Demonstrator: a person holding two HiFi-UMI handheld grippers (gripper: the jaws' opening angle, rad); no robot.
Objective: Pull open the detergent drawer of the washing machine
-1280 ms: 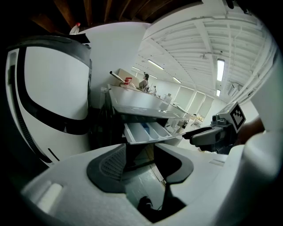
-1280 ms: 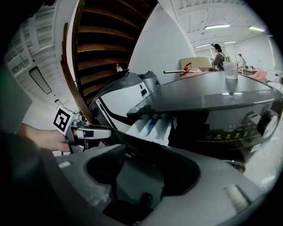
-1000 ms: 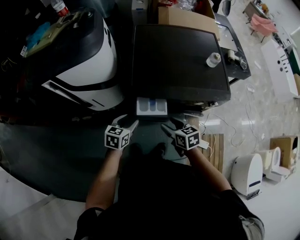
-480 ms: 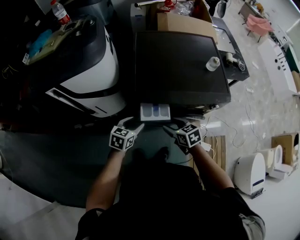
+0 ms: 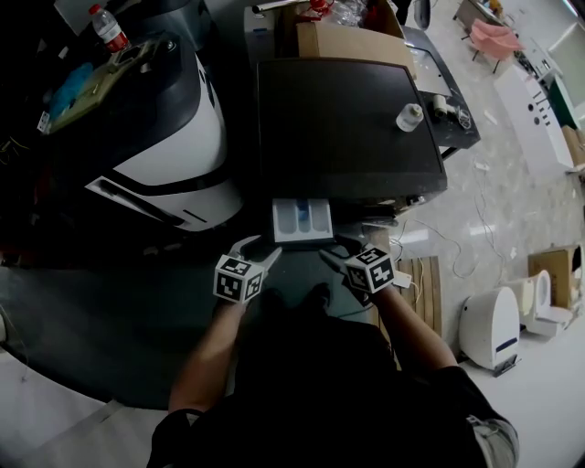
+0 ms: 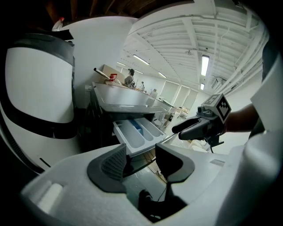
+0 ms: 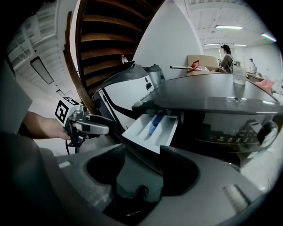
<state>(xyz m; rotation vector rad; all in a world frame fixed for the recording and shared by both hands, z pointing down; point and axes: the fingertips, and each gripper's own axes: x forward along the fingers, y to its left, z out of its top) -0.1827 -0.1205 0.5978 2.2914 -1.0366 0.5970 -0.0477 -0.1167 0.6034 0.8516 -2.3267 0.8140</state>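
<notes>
The detergent drawer (image 5: 302, 222) is sticking out of the front of the washing machine (image 5: 347, 119), at the upper left corner of its face, just under the dark lid. It is showing three white compartments, and the middle one is holding a blue insert.

The left claw (image 5: 259, 249) is hovering just in front of the drawer's left front corner. Its jaws are standing wide apart and are gripping nothing; in the left gripper view the drawer's front edge is showing beyond the gap, not between the pads. The right claw (image 5: 336, 251) is hanging close to the drawer's right front corner. Its jaws are also spread, with nothing between them; its own view is showing only the machine's dark front past the gap. Both claws are pointing downward and toward the machine, and a person's bare forearms are reaching out behind them.

A small pale cup (image 5: 409, 116) is standing on the washing machine's lid near the right edge. A cardboard box (image 5: 352, 41) is sitting behind the machine. A large black-and-white appliance (image 5: 174, 137) is standing just to the left, and a bottle with a red cap (image 5: 107, 27) is resting on top of it. To the right, a wooden pallet (image 5: 425, 283) is lying on the glossy floor (image 5: 494, 228).
</notes>
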